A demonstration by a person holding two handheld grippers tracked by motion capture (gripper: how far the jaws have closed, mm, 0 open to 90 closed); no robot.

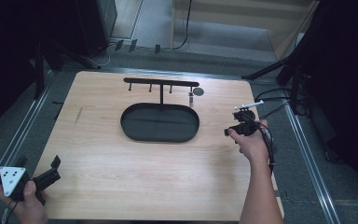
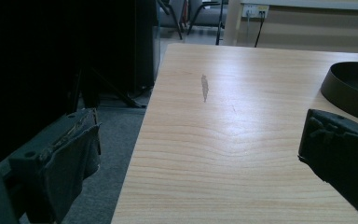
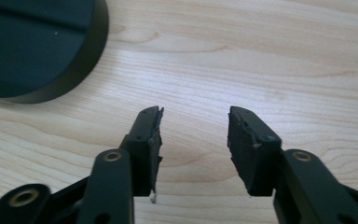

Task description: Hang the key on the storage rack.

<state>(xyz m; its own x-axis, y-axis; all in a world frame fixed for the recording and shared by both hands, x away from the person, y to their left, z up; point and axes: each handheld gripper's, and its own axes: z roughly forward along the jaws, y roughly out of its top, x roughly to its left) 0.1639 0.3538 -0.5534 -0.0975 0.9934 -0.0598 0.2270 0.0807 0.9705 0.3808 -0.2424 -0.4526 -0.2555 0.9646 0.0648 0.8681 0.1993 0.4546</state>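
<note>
A black oval tray lies at the middle back of the wooden table. A black T-shaped rack with small hooks rises from it. A small metal piece hangs at the rack's right end beside a round grey disc. My right gripper is just right of the tray, low over the wood. Its jaws stand apart with nothing between them, and the tray's wall is off to their upper left. My left gripper rests at the near left corner, jaws wide and empty.
A pale scuff marks the table near its left edge. Grey carpet and dark stand legs surround the table. The tray's rim is far right in the left gripper view.
</note>
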